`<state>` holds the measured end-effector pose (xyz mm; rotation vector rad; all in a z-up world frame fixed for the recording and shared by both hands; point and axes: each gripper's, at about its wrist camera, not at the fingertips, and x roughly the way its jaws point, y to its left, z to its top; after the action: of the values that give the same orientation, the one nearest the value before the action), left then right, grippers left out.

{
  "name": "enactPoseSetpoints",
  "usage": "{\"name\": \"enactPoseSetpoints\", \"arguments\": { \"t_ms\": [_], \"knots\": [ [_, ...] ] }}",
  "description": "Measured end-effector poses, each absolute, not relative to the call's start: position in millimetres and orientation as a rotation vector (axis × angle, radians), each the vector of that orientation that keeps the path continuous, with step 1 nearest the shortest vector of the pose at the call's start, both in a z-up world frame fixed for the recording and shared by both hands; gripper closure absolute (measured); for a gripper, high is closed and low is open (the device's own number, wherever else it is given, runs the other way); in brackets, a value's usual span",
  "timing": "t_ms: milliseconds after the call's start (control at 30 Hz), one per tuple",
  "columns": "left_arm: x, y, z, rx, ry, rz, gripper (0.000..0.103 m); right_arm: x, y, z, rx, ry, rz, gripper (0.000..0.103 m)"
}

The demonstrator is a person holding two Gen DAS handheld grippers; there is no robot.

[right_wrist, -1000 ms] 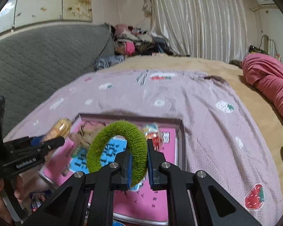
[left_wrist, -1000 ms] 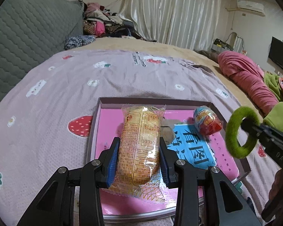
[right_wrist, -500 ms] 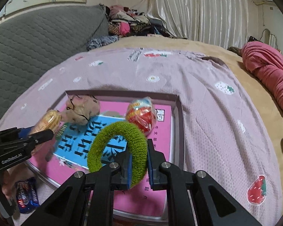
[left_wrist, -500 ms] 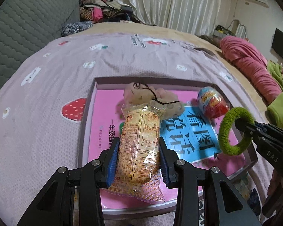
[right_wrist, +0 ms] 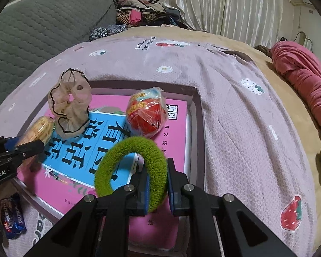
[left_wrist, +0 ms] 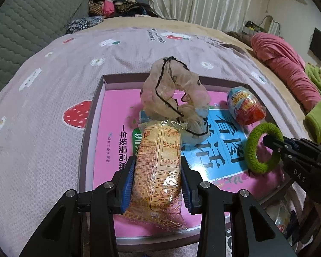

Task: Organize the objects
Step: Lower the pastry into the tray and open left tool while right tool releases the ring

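Above the shallow box (left_wrist: 89, 132) on the bed, a wrapped snack packet (left_wrist: 157, 167) is clamped in the left gripper (left_wrist: 156, 189) and a green hair tie (right_wrist: 131, 171) is pinched in the right gripper (right_wrist: 158, 187).

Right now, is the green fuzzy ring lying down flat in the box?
No. The green ring is pinched between the right gripper's blue pads, standing on edge above the box.
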<state>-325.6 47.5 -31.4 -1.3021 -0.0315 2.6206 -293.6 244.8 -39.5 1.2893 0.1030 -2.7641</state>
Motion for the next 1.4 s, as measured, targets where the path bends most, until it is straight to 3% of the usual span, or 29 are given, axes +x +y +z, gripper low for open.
{"name": "enactPoseSetpoints", "arguments": {
  "t_ms": [600,667,733,833,933,1067,1200,1400],
  "knots": [
    [-329,51,-42,-1.350,-0.015,2.593,0.061,-300,247,-50,1.349,0.111,-2.747,0.087],
    [-330,51,-42,-1.351,-0.004,2.594,0.060,-300,247,-50,1.346,0.114,-2.750,0.083],
    [-330,51,-42,-1.354,-0.002,2.596,0.051,-301,247,-50,1.347,0.118,-2.750,0.077],
    [-330,52,-43,-1.360,0.011,2.596,0.046,-300,247,-49,1.338,0.118,-2.754,0.076],
    [-330,52,-43,-1.365,0.004,2.592,0.044,-299,248,-46,1.322,0.111,-2.764,0.075],
    [-328,51,-41,-1.362,0.003,2.601,0.043,-296,249,-39,1.291,0.098,-2.782,0.065],
    [-326,49,-34,-1.345,-0.010,2.611,0.028,-294,250,-32,1.263,0.087,-2.798,0.059],
    [-321,42,-21,-1.316,-0.022,2.637,0.025,-286,250,-18,1.189,0.061,-2.837,0.047]
  ]
}}
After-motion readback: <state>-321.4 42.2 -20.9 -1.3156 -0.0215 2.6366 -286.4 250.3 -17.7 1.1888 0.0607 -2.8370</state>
